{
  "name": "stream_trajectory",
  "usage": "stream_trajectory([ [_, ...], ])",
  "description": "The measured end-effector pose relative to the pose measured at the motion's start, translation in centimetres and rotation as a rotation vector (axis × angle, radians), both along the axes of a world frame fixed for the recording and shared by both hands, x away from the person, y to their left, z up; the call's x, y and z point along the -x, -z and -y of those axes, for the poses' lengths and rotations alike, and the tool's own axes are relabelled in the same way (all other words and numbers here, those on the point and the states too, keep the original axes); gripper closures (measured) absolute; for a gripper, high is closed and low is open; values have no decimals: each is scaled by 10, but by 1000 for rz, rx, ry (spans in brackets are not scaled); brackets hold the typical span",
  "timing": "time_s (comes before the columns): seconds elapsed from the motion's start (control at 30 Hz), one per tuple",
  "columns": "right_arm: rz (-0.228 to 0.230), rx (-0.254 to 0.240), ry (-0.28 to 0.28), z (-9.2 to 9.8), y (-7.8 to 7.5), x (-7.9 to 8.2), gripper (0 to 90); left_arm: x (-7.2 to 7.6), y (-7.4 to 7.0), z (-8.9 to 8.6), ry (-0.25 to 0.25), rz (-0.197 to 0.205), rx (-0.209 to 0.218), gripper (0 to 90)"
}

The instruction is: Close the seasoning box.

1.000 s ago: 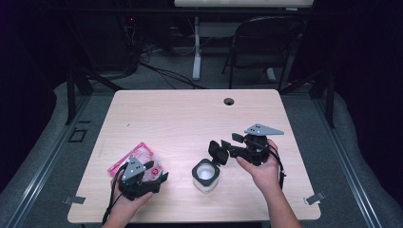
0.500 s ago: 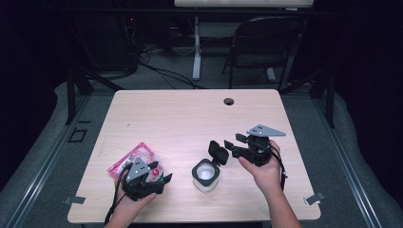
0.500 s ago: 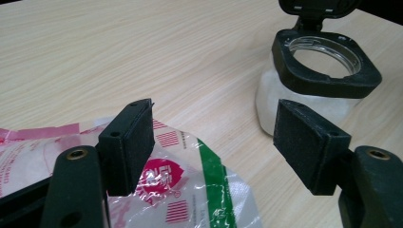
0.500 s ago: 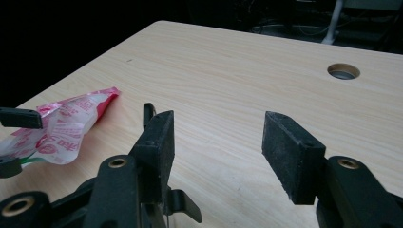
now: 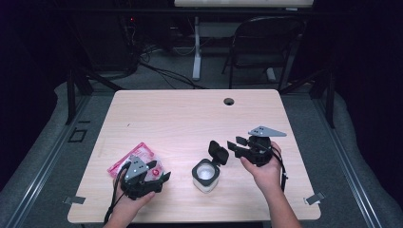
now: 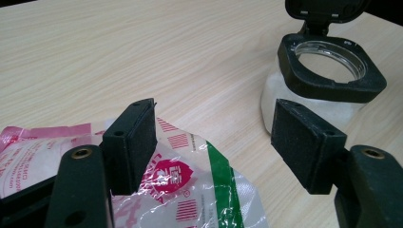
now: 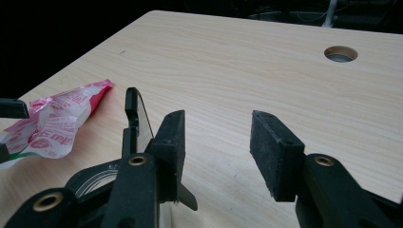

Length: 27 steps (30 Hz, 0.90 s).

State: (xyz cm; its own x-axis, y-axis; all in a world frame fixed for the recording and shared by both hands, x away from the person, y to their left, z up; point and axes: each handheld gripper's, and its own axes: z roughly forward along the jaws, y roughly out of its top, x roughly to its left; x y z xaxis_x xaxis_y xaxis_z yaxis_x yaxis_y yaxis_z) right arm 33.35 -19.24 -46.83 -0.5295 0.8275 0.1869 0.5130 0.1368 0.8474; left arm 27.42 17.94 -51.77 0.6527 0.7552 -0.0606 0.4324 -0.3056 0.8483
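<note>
A: The right gripper (image 5: 236, 144) first; its jaws stand apart with bare table showing between the pads in the right gripper view, and they have just been closing a little with nothing between them; the upright flip lid (image 5: 218, 153) sits just beside its left jaw, whether touching I cannot tell.

B: And the left gripper (image 5: 159, 172)?

A: Jaws wide apart, gripping nothing; in the left gripper view one pad (image 6: 134, 142) hangs over the pink and white packet (image 6: 190, 190), and whether it touches the plastic I cannot tell; the other pad stands just in front of the white container (image 6: 304, 102).

B: Where does that container sit?

A: Near the table's (image 5: 190, 114) front edge, between the two grippers; its black square collar is open, its lid hinged back and tilted towards the right gripper; the clear rim of the mouth shows inside the collar.

B: The packet?

A: Flat on the wood at the front left, partly under the left gripper; it is crinkled, with red print and a green stripe; its far end points away from the person.

B: Anything farther out?

A: A round cable hole (image 5: 229, 101) near the table's far edge, well apart from everything; beyond the table a dark folding chair (image 5: 266, 42) and a white desk leg on the grey floor.
</note>
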Motion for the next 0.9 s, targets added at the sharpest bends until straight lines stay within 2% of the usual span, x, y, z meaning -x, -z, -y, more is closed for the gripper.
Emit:
stream_trajectory([
  [0.17,-3,18,6,0,1,1,611,-2,-3,-4,-20,2,3,327],
  [0.27,1,10,11,1,1,2,643,-3,-4,-8,-28,0,3,336],
  [0.53,-8,16,1,0,2,4,687,-6,-10,-18,-67,4,28,344],
  [0.63,-9,24,0,-1,2,4,701,-7,-10,-21,-81,-1,15,351],
  [0.9,-17,19,-14,-2,2,4,763,-10,-8,-27,-103,2,19,352],
])
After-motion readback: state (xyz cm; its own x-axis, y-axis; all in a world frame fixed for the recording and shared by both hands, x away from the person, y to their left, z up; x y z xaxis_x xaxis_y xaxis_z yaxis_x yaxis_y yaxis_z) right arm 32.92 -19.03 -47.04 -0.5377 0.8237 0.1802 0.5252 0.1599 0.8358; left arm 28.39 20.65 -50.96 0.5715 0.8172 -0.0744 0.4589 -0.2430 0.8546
